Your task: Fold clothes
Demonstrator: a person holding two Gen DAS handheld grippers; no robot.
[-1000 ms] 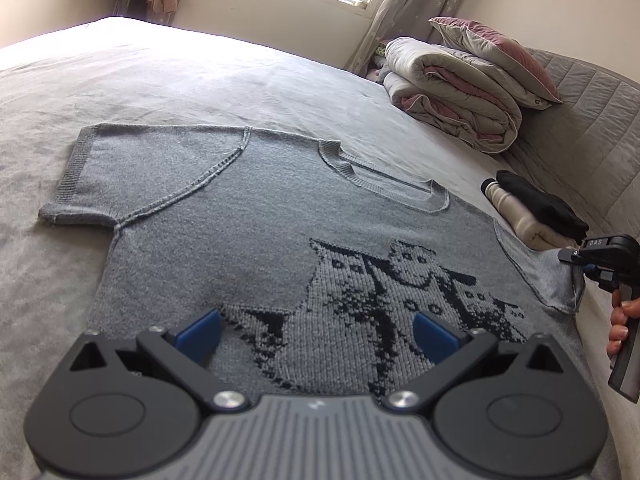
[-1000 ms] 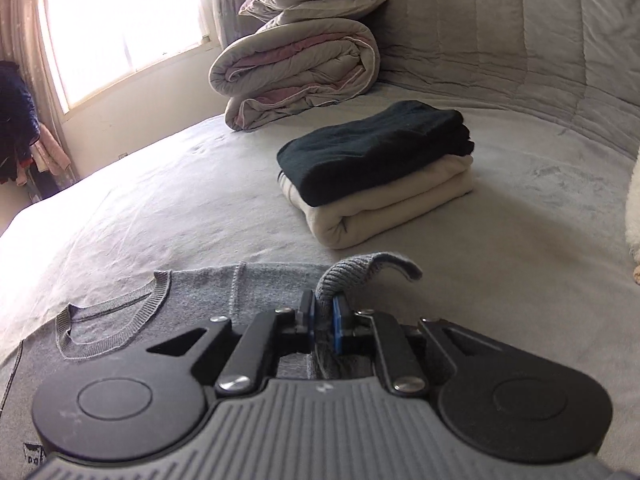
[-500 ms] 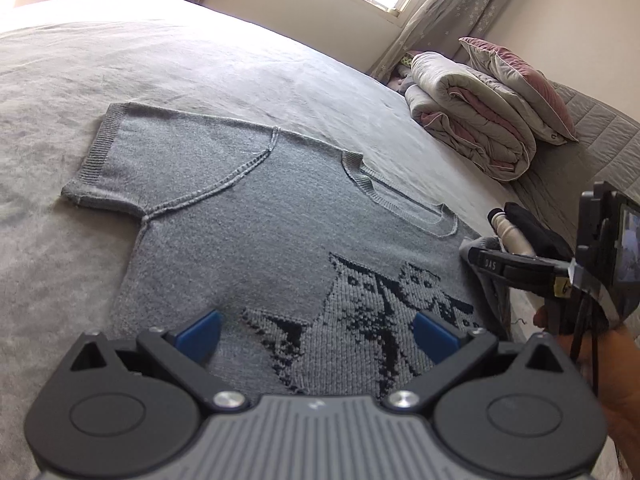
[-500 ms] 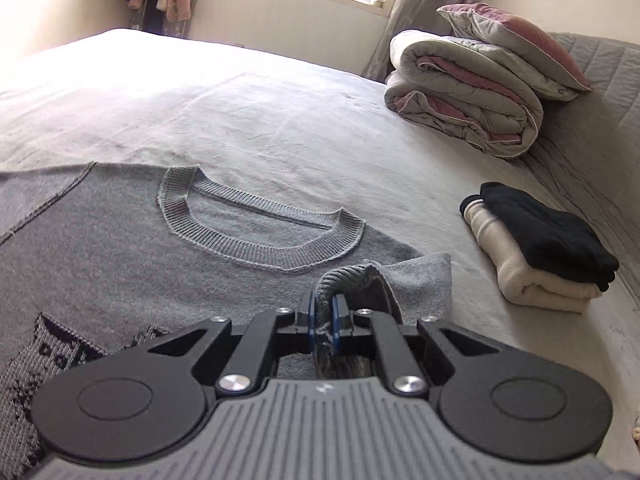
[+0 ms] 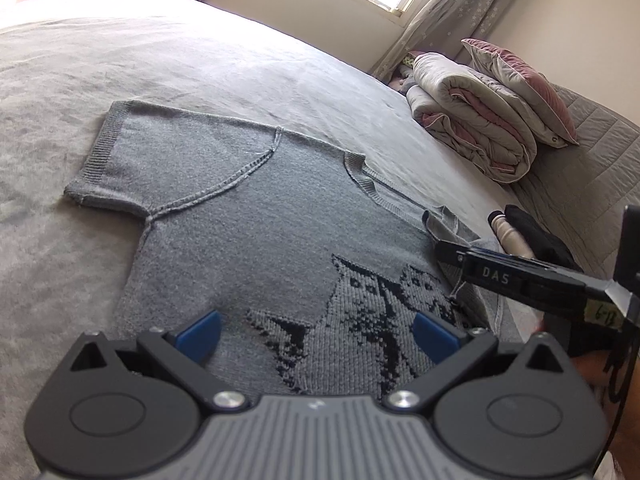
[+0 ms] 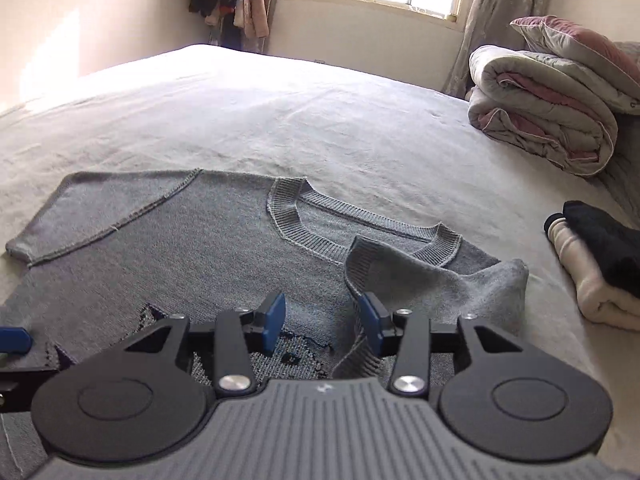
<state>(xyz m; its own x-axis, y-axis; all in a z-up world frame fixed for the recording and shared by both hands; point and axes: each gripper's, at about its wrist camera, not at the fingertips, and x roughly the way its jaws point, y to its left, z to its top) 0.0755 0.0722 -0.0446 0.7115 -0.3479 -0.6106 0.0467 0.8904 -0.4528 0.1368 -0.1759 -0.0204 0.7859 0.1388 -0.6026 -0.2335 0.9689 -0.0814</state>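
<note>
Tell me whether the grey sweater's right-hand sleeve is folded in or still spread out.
Folded in. The sleeve is turned over onto the grey sweater beside the collar; the other sleeve lies spread flat. The right hand-held gripper is open.

free: bare bed (image 6: 280,120) from 9 to 1 o'clock beyond sweater (image 6: 180,248) | blocked 2 o'clock: rolled duvet (image 6: 540,120) under pillow (image 6: 576,36) | blocked 3 o'clock: folded clothes stack (image 6: 596,264) beside folded-in sleeve (image 6: 440,276)

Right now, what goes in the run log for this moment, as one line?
fold clothes | right tool open, sleeve lying folded over sweater | left tool open above hem | sweater flat on bed
</note>
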